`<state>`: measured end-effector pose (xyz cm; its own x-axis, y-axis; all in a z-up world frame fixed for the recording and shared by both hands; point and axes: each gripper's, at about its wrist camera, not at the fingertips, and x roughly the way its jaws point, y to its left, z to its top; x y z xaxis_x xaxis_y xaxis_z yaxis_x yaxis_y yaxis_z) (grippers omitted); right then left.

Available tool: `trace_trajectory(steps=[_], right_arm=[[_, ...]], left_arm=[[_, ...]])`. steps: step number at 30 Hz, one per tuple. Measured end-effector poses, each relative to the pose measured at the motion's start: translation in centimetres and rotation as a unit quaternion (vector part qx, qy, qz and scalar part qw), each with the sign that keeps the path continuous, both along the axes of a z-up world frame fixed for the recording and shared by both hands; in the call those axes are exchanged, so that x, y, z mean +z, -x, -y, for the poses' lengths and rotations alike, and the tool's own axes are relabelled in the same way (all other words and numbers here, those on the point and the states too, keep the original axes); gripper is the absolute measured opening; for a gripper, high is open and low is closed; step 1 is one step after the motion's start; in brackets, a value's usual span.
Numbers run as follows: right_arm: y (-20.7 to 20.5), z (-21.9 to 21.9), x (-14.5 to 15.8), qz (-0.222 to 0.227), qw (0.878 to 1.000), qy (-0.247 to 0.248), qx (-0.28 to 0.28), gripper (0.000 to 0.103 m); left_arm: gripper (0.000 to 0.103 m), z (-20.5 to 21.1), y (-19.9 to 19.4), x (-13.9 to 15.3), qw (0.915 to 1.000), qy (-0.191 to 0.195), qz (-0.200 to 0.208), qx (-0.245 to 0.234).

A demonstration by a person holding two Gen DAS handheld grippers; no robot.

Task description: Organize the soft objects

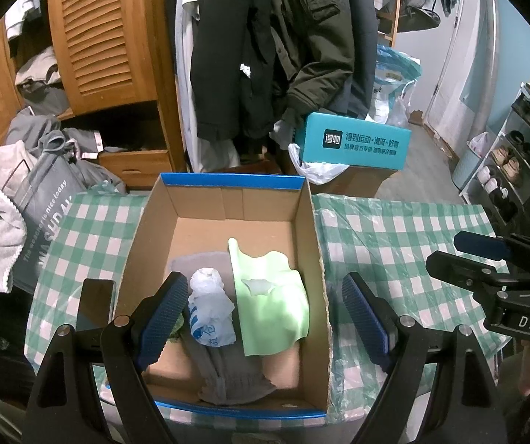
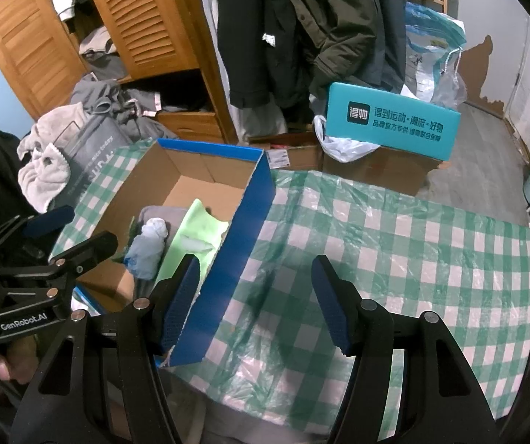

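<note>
Cardboard box (image 1: 311,222) sat on checked tablecloth (image 2: 394,244), w/ green cloth (image 1: 272,310), plastic bag (image 1: 209,307) & grey sock (image 1: 228,373) inside. Left gripper (image 1: 265,318) open above box, empty. Right gripper (image 2: 254,303) open, straddling box wall. Teal carton (image 2: 391,125) & hanging coats (image 1: 265,44) stood behind table.

- The left gripper (image 1: 267,318) points steeply downward, its fingers (image 1: 163,314) spread wide apart with nothing pressed between them.
- The right gripper (image 2: 254,303) tilts down likewise, fingers (image 2: 329,301) parted, gripping nothing.
</note>
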<state>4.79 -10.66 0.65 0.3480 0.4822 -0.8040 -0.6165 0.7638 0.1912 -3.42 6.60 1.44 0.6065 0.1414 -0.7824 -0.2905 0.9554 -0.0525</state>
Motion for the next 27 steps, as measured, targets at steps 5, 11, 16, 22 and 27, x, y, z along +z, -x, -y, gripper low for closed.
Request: trace_trajectory(steps=[5, 11, 16, 22, 27], right_arm=[[0.00, -0.05, 0.02, 0.000, 1.000, 0.001, 0.001, 0.062], [0.00, -0.06, 0.03, 0.000, 1.000, 0.000, 0.001, 0.062], [0.03, -0.08, 0.05, -0.001, 1.000, 0.000, 0.000, 0.062], [0.07, -0.10, 0.05, -0.001, 1.000, 0.000, 0.001, 0.062], [0.08, -0.08, 0.08, -0.001, 1.000, -0.001, 0.001, 0.062]], left_arm=[[0.087, -0.02, -0.04, 0.02, 1.0000, -0.001, 0.000, 0.000], [0.087, -0.09, -0.10, 0.11, 1.0000, -0.002, 0.000, 0.000], [0.087, 0.29, 0.07, -0.16, 1.0000, -0.002, 0.000, -0.002], [0.087, 0.39, 0.05, -0.20, 1.0000, -0.003, 0.000, -0.004], [0.087, 0.49, 0.05, -0.23, 1.0000, -0.002, -0.003, -0.004]])
